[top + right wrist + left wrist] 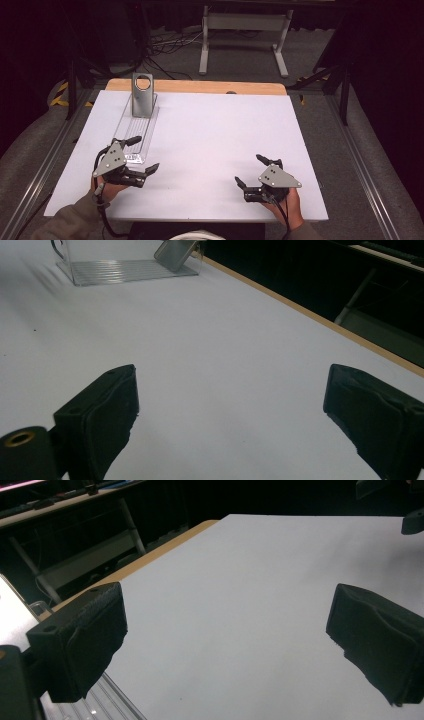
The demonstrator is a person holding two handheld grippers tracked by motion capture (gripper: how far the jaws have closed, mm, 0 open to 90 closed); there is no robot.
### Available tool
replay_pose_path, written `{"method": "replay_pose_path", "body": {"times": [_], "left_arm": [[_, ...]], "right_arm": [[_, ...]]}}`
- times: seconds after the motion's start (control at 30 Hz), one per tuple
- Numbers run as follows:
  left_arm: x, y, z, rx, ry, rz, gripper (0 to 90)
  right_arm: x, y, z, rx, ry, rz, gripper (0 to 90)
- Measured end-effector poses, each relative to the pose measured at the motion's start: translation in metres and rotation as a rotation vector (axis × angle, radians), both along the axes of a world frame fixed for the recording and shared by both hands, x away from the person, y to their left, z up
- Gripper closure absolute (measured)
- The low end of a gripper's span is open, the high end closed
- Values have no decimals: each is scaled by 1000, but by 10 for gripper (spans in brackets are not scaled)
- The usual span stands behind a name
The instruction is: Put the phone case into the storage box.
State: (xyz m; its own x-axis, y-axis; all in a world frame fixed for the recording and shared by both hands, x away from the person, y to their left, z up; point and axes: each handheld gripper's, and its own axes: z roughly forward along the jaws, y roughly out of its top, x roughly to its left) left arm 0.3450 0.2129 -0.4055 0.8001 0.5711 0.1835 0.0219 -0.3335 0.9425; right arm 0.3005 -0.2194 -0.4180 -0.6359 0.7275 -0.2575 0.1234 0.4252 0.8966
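— Where are you, starting at the left?

— My left gripper [143, 155] rests low on the desk [215, 125], jaws wide apart and holding nothing. One jaw tip sits right at the near end of the clear ribbed tray [139, 131]. At the tray's far end stands the grey metal stand [142, 95], upright, with a round hole near its top.

— And the right?

— My right gripper [248, 171] is well apart from the tray, near the desk's front edge, jaws spread and empty too.

— So which step is this?

— I'd judge nothing is gripped yet; this is the approach. Next my left jaws probably need to straddle the tray's edge and close, squarely, since clear plastic may slip.
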Motion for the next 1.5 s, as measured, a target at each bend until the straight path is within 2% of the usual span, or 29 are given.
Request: {"method": "replay_pose_path", "body": {"times": [0.2,0.4,0.53,0.7,0.87,1.07,1.1,1.4,1.5], "left_arm": [[-4,2,-10,9,31,-1,32],[-10,7,-18,46,29,16,27],[-12,13,-23,52,61,24,27],[-14,23,-26,7,90,50,23],[-16,25,-25,-25,86,64,22],[-21,24,-24,-26,53,68,23],[-21,24,-24,-38,44,72,23],[-20,24,-25,-45,45,51,22],[-21,23,-24,-35,38,42,24]], "right_arm": [[-2,-1,-2,-7,3,4,82],[-5,0,-5,-14,12,16,82],[-6,1,-6,-24,8,26,82],[-6,0,-8,-29,6,36,82],[-5,-2,-8,-26,9,46,84],[-3,-2,-8,-19,17,54,85],[-3,-2,-8,-19,17,54,85],[-2,-1,-10,-24,31,46,91],[-2,0,-10,-30,33,49,96]]}}
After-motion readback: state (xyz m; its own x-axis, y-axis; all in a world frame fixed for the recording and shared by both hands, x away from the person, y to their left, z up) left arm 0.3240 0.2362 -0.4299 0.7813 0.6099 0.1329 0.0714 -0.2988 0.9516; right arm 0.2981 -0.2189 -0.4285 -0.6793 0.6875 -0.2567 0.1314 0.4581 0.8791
